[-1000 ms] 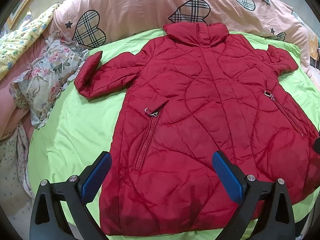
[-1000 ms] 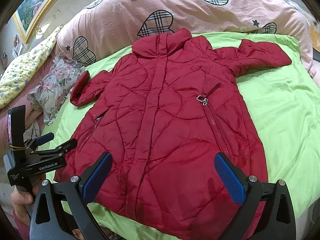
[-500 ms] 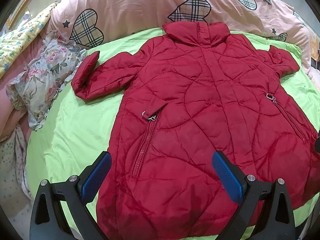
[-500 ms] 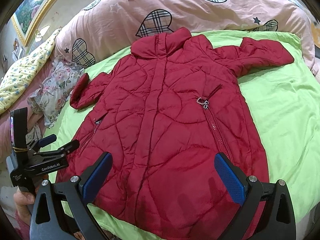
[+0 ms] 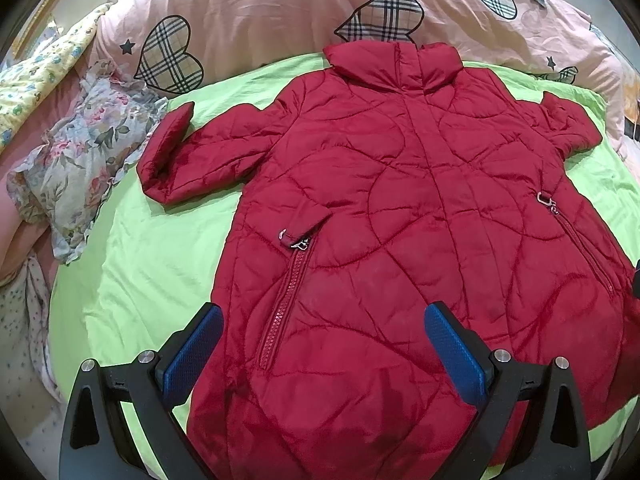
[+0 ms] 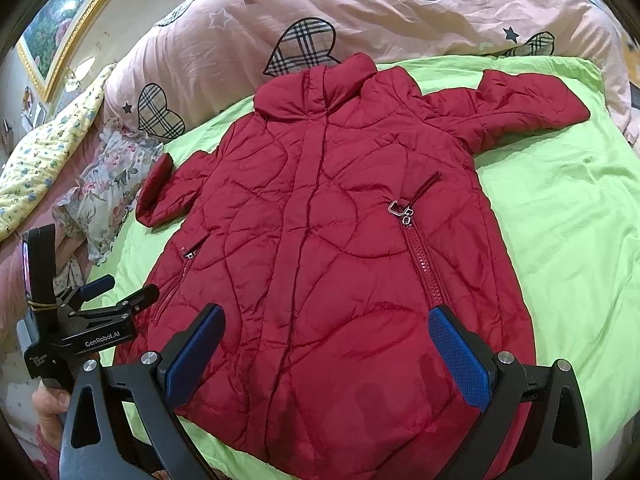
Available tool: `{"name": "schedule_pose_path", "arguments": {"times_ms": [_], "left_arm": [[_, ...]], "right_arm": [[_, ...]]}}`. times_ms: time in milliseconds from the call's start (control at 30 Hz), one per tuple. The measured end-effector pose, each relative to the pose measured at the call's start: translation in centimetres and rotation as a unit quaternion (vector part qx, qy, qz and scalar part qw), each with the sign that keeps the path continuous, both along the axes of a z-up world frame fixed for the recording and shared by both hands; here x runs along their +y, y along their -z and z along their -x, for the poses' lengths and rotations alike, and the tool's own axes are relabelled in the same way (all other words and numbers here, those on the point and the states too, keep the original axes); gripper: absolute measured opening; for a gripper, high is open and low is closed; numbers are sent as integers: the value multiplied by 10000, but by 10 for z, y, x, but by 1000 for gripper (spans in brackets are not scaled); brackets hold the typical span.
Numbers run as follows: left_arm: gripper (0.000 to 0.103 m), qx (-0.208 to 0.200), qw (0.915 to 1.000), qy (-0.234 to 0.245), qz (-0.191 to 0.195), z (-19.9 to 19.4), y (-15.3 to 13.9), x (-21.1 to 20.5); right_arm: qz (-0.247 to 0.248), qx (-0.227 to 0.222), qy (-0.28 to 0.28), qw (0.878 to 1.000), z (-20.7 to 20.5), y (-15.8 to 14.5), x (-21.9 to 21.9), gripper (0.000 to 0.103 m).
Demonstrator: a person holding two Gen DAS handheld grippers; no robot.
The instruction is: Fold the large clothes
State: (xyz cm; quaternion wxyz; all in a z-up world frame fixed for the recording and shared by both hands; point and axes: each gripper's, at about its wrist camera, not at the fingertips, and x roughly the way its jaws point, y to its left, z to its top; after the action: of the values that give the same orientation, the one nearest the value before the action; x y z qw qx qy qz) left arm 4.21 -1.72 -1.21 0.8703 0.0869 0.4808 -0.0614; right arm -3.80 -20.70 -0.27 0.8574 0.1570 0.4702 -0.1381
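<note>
A quilted red coat [image 5: 408, 216] lies flat and face up on a lime-green sheet [image 5: 160, 264], collar far from me, both sleeves spread out. My left gripper [image 5: 324, 340] hovers open over the coat's lower left part, near the left pocket zipper [image 5: 284, 308], holding nothing. In the right wrist view the same coat [image 6: 320, 248] fills the middle. My right gripper [image 6: 328, 348] hangs open above its hem, empty. The left gripper [image 6: 116, 292] shows there too, at the coat's lower left edge, held by a hand.
A pink duvet with plaid hearts [image 5: 280, 12] is heaped behind the collar. A floral pillow [image 5: 80, 160] and a yellow floral quilt [image 5: 36, 76] lie to the left. A framed picture [image 6: 60, 28] hangs on the wall. Green sheet [image 6: 568, 240] lies bare to the right of the coat.
Both grippers have drifted slightly forward and lower over the coat, so it looks a little larger. Both stay open, and the coat has not moved.
</note>
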Motion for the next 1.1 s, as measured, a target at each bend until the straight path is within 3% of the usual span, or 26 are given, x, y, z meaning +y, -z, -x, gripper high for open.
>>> {"name": "schedule_pose_path", "arguments": {"times_ms": [333, 633, 800, 900, 1100], "left_arm": [[102, 45, 9990, -36, 450, -16, 8, 13], [102, 595, 9971, -395, -263, -32, 28, 24], [102, 370, 9983, -425, -124, -34, 31, 21], [102, 262, 9987, -424, -87, -37, 33, 20], [102, 386, 9982, -459, -35, -47, 41, 21]], "right_arm": [[-279, -256, 402, 9985, 2, 0, -44, 102], [-476, -539, 1255, 9895, 2, -2, -145, 102], [-454, -922, 1876, 9769, 2, -4, -213, 101], [-520, -927, 2216, 9693, -6, 4, -252, 100], [-709, -1327, 2970, 9429, -13, 32, -338, 81]]}}
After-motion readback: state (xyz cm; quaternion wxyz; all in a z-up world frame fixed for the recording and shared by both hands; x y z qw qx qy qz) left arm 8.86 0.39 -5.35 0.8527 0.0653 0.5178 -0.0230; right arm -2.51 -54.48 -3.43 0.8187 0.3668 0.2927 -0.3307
